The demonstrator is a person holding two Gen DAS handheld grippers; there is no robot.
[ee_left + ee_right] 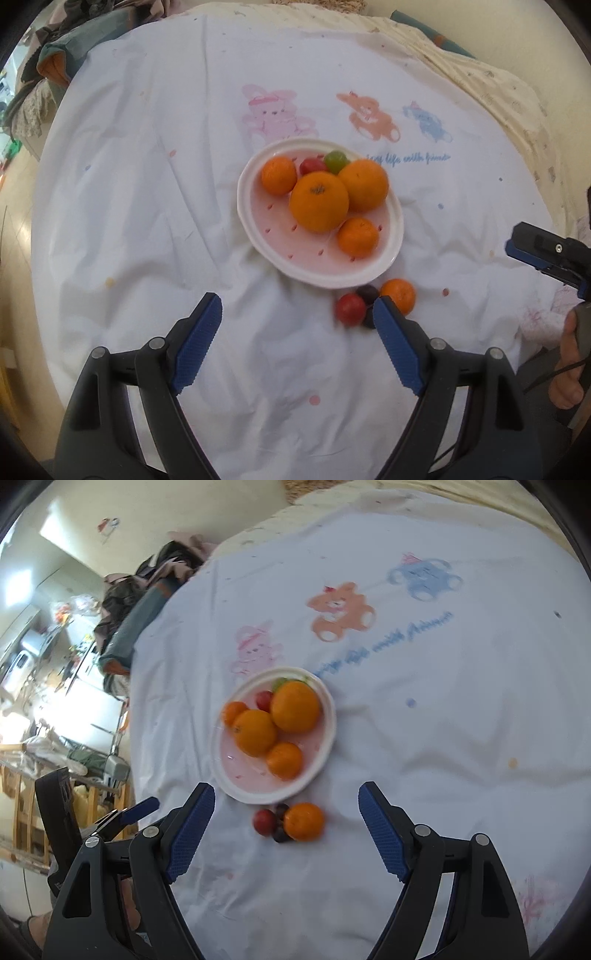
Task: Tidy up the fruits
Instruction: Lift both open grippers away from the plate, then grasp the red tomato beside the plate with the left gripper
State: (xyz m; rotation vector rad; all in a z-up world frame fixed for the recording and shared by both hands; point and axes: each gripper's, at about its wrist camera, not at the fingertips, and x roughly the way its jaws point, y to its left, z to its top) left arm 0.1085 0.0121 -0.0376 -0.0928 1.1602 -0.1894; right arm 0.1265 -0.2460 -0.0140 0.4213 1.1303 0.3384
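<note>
Next: both our grippers, left gripper [297, 314] and right gripper [286, 805], spread wide and empty; loose tangerine [304, 821] we should straddle squarely before lifting to plate [328, 734].

the left gripper [297, 314] points steeply downward, its two blue-padded fingers [197, 341] spread wide with nothing between them. the right gripper [286, 803] is angled down too, its jaws equally wide apart and empty, blue pads [382, 834] facing each other. in the left wrist view, the right gripper shows at the right edge, with the person's hand [567, 369] wrapped around its handle. in the right wrist view, the left gripper's blue fingertip [140, 809] shows at lower left.
</note>
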